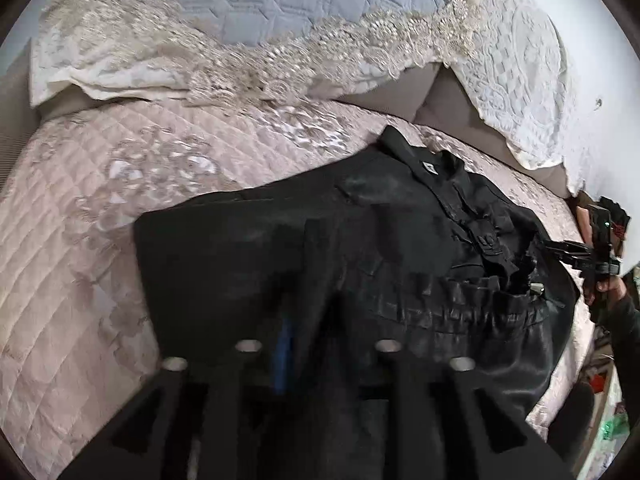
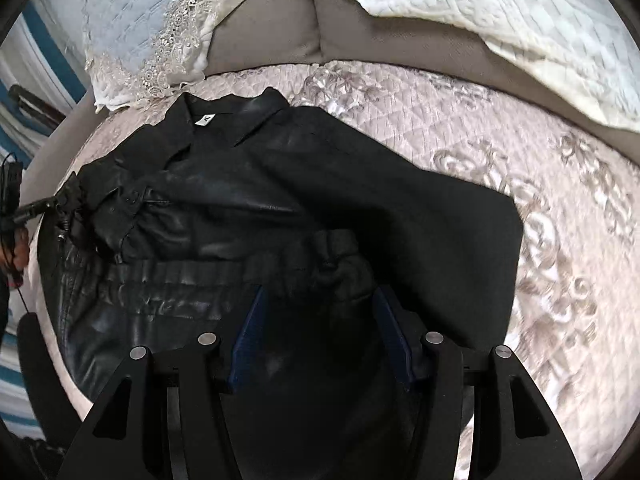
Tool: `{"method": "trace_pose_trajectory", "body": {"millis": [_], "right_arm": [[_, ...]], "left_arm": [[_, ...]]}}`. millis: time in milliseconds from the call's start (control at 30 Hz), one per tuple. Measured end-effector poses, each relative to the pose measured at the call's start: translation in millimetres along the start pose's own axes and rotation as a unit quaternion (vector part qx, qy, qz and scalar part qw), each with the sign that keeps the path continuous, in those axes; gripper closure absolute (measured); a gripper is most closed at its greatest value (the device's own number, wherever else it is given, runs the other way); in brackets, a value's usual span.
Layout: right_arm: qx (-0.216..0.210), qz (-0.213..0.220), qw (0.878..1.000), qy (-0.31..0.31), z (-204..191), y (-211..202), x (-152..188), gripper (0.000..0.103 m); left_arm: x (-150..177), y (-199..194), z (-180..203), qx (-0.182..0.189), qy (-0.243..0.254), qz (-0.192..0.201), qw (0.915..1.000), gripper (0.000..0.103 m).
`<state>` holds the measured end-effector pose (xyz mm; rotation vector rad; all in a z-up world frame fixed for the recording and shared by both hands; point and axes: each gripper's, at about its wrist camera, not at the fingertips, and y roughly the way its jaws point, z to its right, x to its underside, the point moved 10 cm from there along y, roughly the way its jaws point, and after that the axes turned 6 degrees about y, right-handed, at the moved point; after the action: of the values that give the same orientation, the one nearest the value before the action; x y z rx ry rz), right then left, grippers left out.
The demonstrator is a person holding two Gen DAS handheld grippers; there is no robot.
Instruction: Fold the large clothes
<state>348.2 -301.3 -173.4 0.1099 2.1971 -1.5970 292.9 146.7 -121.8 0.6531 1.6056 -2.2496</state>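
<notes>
Covering most of both frames: pink quilted bedspread (image 2: pixel 520 168), with white lace-edged pillows (image 1: pixel 520 60) lying along the top. Black jacket (image 2: pixel 280 184) is lying spread on it at frame center, collar pointing up, white neck label (image 2: pixel 205 119) showing, gathered hem bunching near the bottom. Right gripper (image 2: pixel 320 320) is sitting wide open, blue pads flanking the bunched hem, not pressing it. Left gripper (image 1: pixel 316 320) is blurring into dark fabric; jaws look partly open, can't tell if anything's pinched.
</notes>
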Motion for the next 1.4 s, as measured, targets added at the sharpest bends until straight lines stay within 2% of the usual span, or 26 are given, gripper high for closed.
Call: {"method": "trace_pose_trajectory", "body": {"millis": [33, 67, 167, 233, 267, 300, 367, 467, 633, 767, 900, 1000, 1100, 1167, 1233, 1300, 1333, 1367, 1400], "right_arm": [[0.004, -0.002, 1.0, 0.0, 2.1, 0.2, -0.4, 0.046], [0.008, -0.008, 1.0, 0.001, 4.6, 2.5, 0.2, 0.046], [0.003, -0.03, 1.0, 0.001, 3.3, 12.0, 6.4, 0.042], [0.007, -0.029, 1.0, -0.006, -0.5, 12.1, 7.3, 0.046], [-0.001, -0.023, 1.0, -0.004, -4.3, 9.7, 6.4, 0.07], [-0.004, -0.02, 1.0, -0.002, -6.7, 8.0, 5.2, 0.095], [-0.004, -0.008, 1.0, -0.003, -10.4, 1.3, 3.1, 0.096], [-0.015, 0.02, 1.0, -0.013, -21.8, -19.0, -1.6, 0.097], [-0.056, 0.115, 0.992, -0.009, -29.4, -88.5, -16.7, 0.097], [-0.05, 0.183, 0.981, 0.03, -5.3, -121.5, -41.2, 0.097], [-0.04, 0.215, 0.971, 0.092, 24.1, -115.6, -63.9, 0.097], [-0.025, 0.207, 0.97, 0.123, 39.3, -89.0, -72.1, 0.097], [0.018, 0.164, 0.974, 0.153, 62.6, -47.6, -71.6, 0.098], [0.042, 0.14, 0.973, 0.178, 79.5, -23.9, -68.1, 0.098], [0.061, 0.107, 0.971, 0.205, 96.7, -6.8, -58.9, 0.098], [0.052, 0.095, 0.971, 0.213, 99.6, -8.3, -49.4, 0.097], [0.042, 0.1, 0.971, 0.214, 96.7, -14.4, -46.3, 0.096], [0.031, 0.11, 0.971, 0.212, 91.9, -25.6, -41.7, 0.088], [0.022, 0.123, 0.97, 0.208, 87.0, -37.6, -36.7, 0.073]], "left_arm": [[-1.5, 3.9, -0.9, -0.002, 0.0, -0.006, 1.0, 0.057], [-2.0, 7.4, -1.6, -0.002, 0.0, -0.011, 0.9999, 0.054], [-0.5, 20.2, 4.1, 0.009, 0.005, -0.03, 0.9995, 0.054], [0.5, 22.8, 13.2, 0.007, 0.022, -0.031, 0.9993, 0.055], [1.4, 23.0, 18.3, 0.0, 0.037, -0.029, 0.9989, 0.06], [2.3, 23.2, 21.3, -0.002, 0.046, -0.03, 0.9985, 0.077], [6.1, 23.2, 28.6, -0.007, 0.061, -0.034, 0.9975, 0.092], [0.5, 1.0, 36.1, -0.007, 0.069, 0.003, 0.9976, 0.095], [-16.0, -69.5, 42.3, 0.014, 0.059, 0.099, 0.9932, 0.095], [-37.2, -100.7, 31.8, 0.011, 0.037, 0.156, 0.9871, 0.095], [-61.0, -101.4, 5.0, 0.016, -0.017, 0.194, 0.9807, 0.095], [-66.4, -66.7, -17.8, -0.009, -0.052, 0.175, 0.9831, 0.095], [-62.1, -8.2, -42.0, -0.062, -0.064, 0.108, 0.9902, 0.095], [-56.9, 19.7, -54.2, -0.088, -0.072, 0.072, 0.991, 0.094], [-54.1, 29.7, -58.2, -0.092, -0.081, 0.055, 0.991, 0.093], [-53.2, 24.4, -54.8, -0.096, -0.079, 0.052, 0.9909, 0.088], [-53.9, 15.8, -52.0, -0.094, -0.076, 0.059, 0.9909, 0.086], [-52.0, 6.1, -50.1, -0.093, -0.074, 0.063, 0.9909, 0.08], [-49.3, -2.9, -49.3, -0.097, -0.073, 0.065, 0.9905, 0.073]]}}
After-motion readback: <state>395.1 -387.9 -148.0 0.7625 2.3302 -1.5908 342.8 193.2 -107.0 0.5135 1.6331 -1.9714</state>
